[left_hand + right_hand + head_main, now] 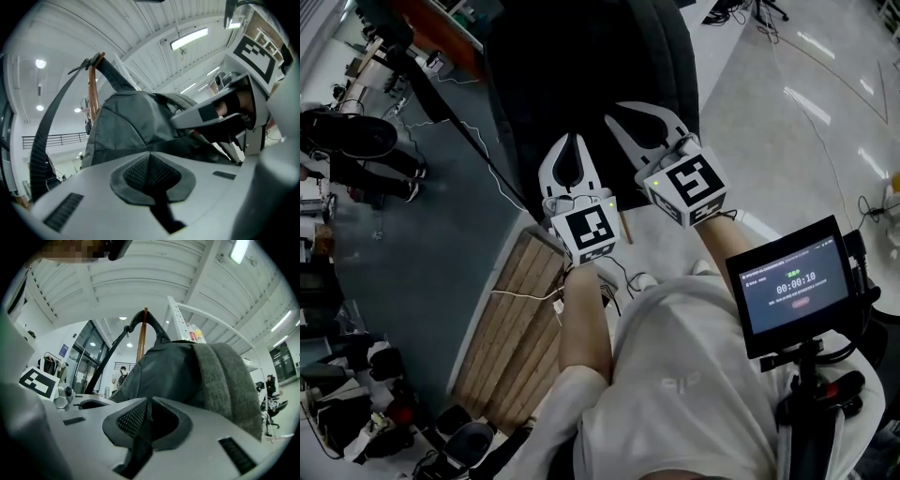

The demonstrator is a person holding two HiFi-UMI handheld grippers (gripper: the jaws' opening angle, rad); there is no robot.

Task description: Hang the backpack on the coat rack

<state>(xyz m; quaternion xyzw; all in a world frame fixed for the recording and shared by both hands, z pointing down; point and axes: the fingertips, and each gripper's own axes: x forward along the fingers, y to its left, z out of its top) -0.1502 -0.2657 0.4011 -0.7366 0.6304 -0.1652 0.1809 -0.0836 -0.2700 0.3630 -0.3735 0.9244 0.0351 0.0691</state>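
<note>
The dark grey backpack (591,66) hangs just beyond both grippers. In the left gripper view the backpack (131,122) hangs against the wooden coat rack pole (93,89), one black strap (51,117) looped over the pole's top. The right gripper view shows the same backpack (173,371), the pole (141,336) and a grey padded strap (225,376). My left gripper (572,141) (150,157) and right gripper (645,114) (149,401) are side by side below the bag. Both are shut with nothing between the pads.
A slatted wooden platform (520,323) lies on the floor under my left arm. A small monitor on a stand (792,286) is at my right. A person (356,141) stands at the far left, with bags and clutter (384,412) at lower left.
</note>
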